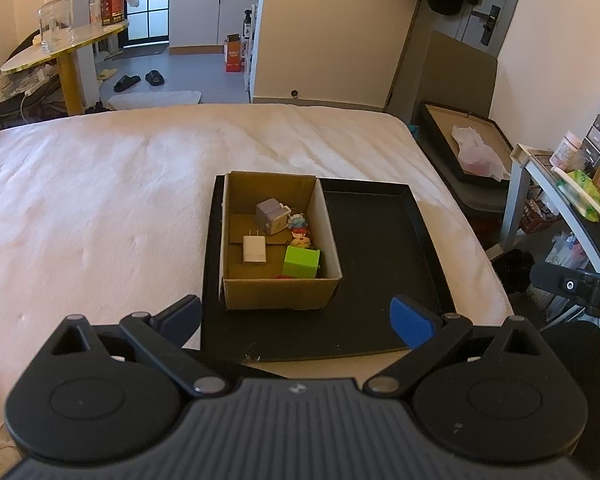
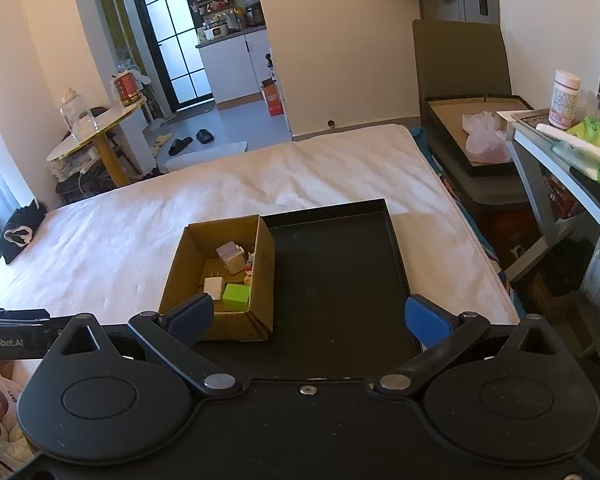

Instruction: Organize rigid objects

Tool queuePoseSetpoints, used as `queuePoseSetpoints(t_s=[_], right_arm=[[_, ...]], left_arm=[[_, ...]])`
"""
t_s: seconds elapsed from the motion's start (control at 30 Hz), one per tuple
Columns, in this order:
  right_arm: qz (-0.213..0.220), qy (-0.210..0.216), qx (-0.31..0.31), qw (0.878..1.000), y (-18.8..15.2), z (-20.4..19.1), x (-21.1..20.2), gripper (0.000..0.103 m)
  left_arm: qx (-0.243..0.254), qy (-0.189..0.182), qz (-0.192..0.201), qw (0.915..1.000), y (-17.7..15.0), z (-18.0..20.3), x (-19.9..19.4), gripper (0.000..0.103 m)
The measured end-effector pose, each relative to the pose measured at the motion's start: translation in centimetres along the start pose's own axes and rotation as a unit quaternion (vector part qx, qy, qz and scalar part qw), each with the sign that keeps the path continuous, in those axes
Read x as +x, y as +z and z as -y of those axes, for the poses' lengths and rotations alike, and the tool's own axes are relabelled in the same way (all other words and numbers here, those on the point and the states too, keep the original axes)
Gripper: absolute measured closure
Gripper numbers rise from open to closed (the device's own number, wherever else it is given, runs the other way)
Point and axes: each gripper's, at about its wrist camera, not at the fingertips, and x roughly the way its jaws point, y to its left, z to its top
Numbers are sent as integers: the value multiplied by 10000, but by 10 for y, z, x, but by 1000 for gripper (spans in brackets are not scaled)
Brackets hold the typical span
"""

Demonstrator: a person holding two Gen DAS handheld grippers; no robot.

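A cardboard box (image 1: 278, 288) stands in the left part of a black tray (image 1: 380, 264) on the bed. In it lie a white charger (image 1: 254, 250), a green cube (image 1: 301, 262), a purple-and-white cube (image 1: 272, 216) and small figurines (image 1: 300, 232). My left gripper (image 1: 296, 320) is open and empty, held above the tray's near edge. In the right wrist view the box (image 2: 220, 276), tray (image 2: 340, 280), green cube (image 2: 236, 297) and white charger (image 2: 213, 287) also show. My right gripper (image 2: 310, 318) is open and empty, above the tray's near end.
The tray lies on a white mattress (image 1: 120, 184). A black garment (image 2: 20, 234) lies at the bed's far left. A shelf with bottles and packets (image 2: 568, 132) stands right of the bed. A second tray holding a plastic bag (image 2: 482, 140) sits beyond the bed's right edge.
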Motion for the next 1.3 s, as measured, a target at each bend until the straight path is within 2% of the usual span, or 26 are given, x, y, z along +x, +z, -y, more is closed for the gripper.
queuePoseSetpoints(t_s=[1.3], right_arm=[[-63,76,-42,9999,-3,-4,3,0]], left_arm=[[-3,23,-62,10000,1,-3,3,3]])
